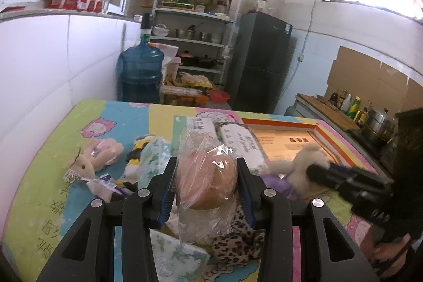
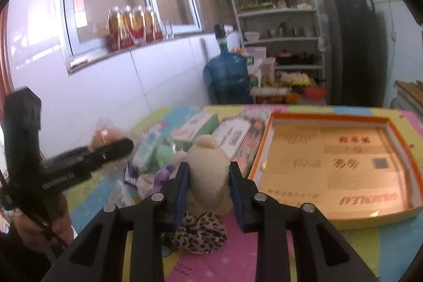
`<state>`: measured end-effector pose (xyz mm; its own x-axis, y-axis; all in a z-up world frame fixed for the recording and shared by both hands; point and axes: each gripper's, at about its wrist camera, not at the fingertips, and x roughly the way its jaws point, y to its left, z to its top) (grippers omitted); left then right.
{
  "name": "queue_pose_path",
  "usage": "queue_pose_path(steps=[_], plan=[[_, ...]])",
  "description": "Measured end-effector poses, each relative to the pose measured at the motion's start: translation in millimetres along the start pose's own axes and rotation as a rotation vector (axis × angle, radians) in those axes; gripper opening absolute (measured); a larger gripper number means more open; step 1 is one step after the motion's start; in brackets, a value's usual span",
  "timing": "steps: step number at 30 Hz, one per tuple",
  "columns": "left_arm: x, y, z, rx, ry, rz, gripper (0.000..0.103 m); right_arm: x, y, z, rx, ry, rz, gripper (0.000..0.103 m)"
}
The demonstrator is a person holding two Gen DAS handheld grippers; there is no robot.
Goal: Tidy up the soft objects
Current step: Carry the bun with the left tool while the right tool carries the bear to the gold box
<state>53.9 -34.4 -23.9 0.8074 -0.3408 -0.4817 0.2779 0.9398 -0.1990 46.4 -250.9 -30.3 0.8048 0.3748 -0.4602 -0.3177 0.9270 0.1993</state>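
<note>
My left gripper (image 1: 206, 163) is shut on a bagged bread bun (image 1: 207, 181) and holds it above the colourful mat. My right gripper (image 2: 209, 167) is shut on a cream plush bear (image 2: 208, 173) with a purple dress. In the left wrist view the bear (image 1: 304, 160) shows at the right in the right gripper (image 1: 314, 171). A leopard-print soft toy (image 1: 235, 239) lies below both; it also shows in the right wrist view (image 2: 197, 231). A pink plush rabbit (image 1: 92, 157) lies at left. Tissue packs (image 1: 156, 157) lie between.
An open orange-rimmed cardboard box lid (image 2: 396, 168) lies on the mat's right side; it also shows in the left wrist view (image 1: 280, 124). Flat packets (image 2: 232, 134) lie beside it. A blue water jug (image 1: 140, 70), shelves (image 1: 195, 38) and a dark fridge (image 1: 261, 62) stand behind the table.
</note>
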Motion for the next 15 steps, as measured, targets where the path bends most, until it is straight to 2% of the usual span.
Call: queue_pose_path(steps=[6,9,15], plan=[[6,-31,12,0.052,-0.005,-0.061,0.044,-32,-26,14,0.014,-0.078,-0.087,0.03],[15,-51,17,0.062,0.009,-0.114,0.043,-48,-50,17,0.039,-0.107,-0.141,0.03],[37,-92,23,0.087,0.019,-0.172,0.043,-72,-101,17,0.104,-0.147,-0.233,0.03]])
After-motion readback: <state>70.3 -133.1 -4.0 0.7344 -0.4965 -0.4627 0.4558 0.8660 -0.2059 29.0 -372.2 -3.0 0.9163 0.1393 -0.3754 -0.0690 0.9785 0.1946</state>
